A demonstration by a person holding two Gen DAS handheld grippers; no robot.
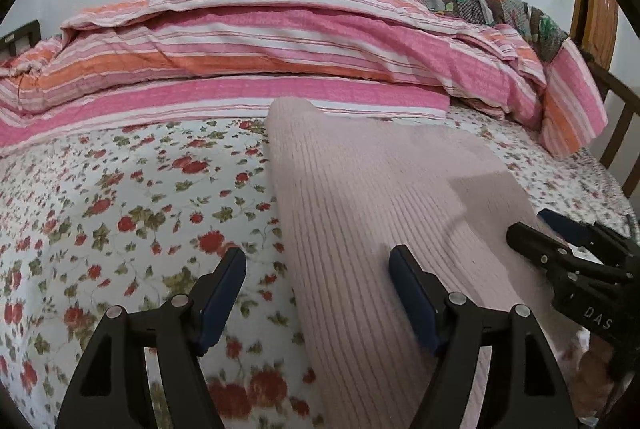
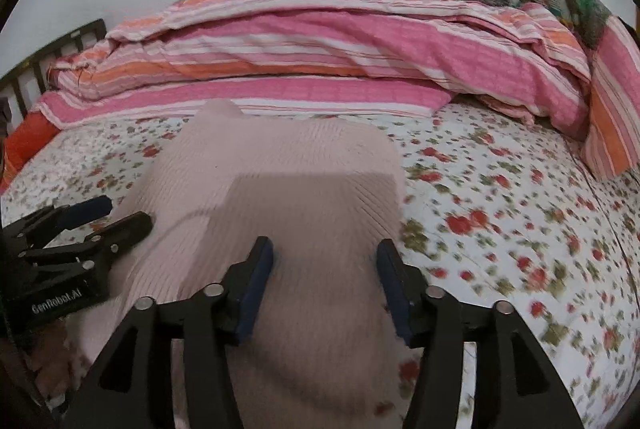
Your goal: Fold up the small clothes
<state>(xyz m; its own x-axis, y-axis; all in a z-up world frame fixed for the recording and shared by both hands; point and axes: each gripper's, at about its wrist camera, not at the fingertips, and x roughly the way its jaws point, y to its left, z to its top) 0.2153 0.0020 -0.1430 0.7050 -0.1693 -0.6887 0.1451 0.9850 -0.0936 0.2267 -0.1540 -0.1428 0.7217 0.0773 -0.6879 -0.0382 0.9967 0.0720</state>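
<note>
From the left wrist view, my left gripper (image 1: 318, 293) stands wide open and holds nothing; its left finger hangs over the floral bedsheet (image 1: 120, 197) and its right finger over the pink ribbed knit garment (image 1: 360, 197), so the left edge of the knit runs between them without being pinched. The garment lies flat on the sheet, stretching away from me toward the folded striped quilt (image 1: 280, 41) at the back of the bed, and one layer of it is already laid over another on the right part. My right gripper (image 1: 560, 229) shows at the right border, above the same cloth. From the right wrist view, this right gripper (image 2: 326, 285) is about half open, and both fingers hover over the near part of the garment (image 2: 280, 169); the pads do not press on the cloth, so I judge that it holds nothing. The left gripper (image 2: 92, 217) is seen at the left, beside the edge of the knit. I think this knit is light, soft and a little stretchy, not slippery and not fragile, so it will sag and follow the pull when lifted. I would take it at the near corners or along the hem, pinching both layers together, because a grip in the middle only bunches it.
</note>
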